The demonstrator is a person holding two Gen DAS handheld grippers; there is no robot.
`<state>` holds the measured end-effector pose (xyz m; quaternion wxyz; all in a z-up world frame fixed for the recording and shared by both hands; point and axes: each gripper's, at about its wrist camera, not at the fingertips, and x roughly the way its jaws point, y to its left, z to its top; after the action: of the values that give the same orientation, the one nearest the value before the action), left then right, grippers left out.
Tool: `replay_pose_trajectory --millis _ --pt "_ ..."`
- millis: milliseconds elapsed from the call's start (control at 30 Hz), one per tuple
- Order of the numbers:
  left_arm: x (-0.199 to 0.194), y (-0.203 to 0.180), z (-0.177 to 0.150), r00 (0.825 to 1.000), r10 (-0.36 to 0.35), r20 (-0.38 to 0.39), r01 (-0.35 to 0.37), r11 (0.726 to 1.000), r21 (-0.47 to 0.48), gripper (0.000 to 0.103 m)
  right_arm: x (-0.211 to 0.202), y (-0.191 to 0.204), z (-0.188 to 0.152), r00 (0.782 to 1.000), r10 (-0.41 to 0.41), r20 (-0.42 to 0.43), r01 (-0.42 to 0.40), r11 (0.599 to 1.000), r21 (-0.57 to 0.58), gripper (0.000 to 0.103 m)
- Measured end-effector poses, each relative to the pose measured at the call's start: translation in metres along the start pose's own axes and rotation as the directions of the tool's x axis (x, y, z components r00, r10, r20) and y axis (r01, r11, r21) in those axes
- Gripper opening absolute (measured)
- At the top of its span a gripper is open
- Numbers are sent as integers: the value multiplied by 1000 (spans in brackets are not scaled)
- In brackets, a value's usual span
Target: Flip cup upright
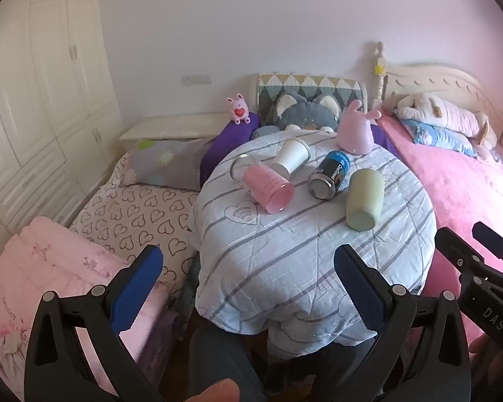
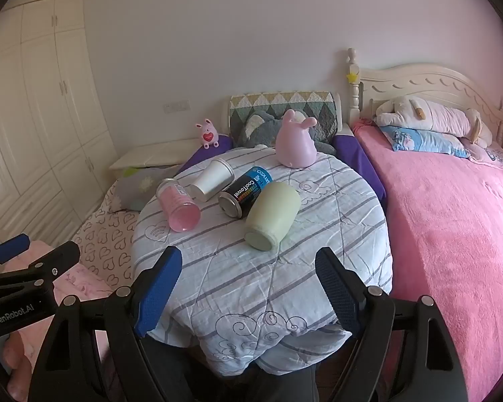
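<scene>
Black "CoolTowel" can point(image 2: 244, 192) lies among tipped cups; left claw point(image 1: 248, 269) and right claw point(image 2: 248, 269) gape empty.

Left claw point(image 1: 248, 268) spread wide, right claw point(image 2: 248, 268) spread wide, both empty

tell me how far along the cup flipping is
Nothing looks done yet: the pale green ceramic cup, the pink translucent plastic cup, the white paper cup and the black-and-blue metal can all lie on their sides on the striped quilt-covered round table. Nothing is in hand: the left gripper and right gripper hover short of the cups, jaws open. All flips remain.
</scene>
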<state>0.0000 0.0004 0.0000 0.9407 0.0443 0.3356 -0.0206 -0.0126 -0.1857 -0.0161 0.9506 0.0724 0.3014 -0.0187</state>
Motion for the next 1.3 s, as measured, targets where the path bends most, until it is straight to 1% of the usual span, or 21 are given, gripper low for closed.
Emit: replay_pose_trajectory --millis 300,433,533,1133,1300 --pt "-5 2 -1 1000 19 9 -19 1000 -10 103 -3 3 1 1000 4 2 -4 1000 1 83" --pt "-10 1 -3 1000 27 13 -27 1000 -8 103 -6 5 7 1000 7 -5 -7 1000 1 83" --pt "-14 5 -4 999 37 8 -37 999 -15 103 -6 7 3 1000 1 4 -1 1000 -3 83" --pt "-19 8 -5 999 37 10 -37 999 -15 103 -14 14 3 1000 9 8 -9 1000 -9 83" --pt "-14 14 -4 999 39 3 -39 999 -16 103 -11 14 3 1000 12 6 -12 1000 -7 83"
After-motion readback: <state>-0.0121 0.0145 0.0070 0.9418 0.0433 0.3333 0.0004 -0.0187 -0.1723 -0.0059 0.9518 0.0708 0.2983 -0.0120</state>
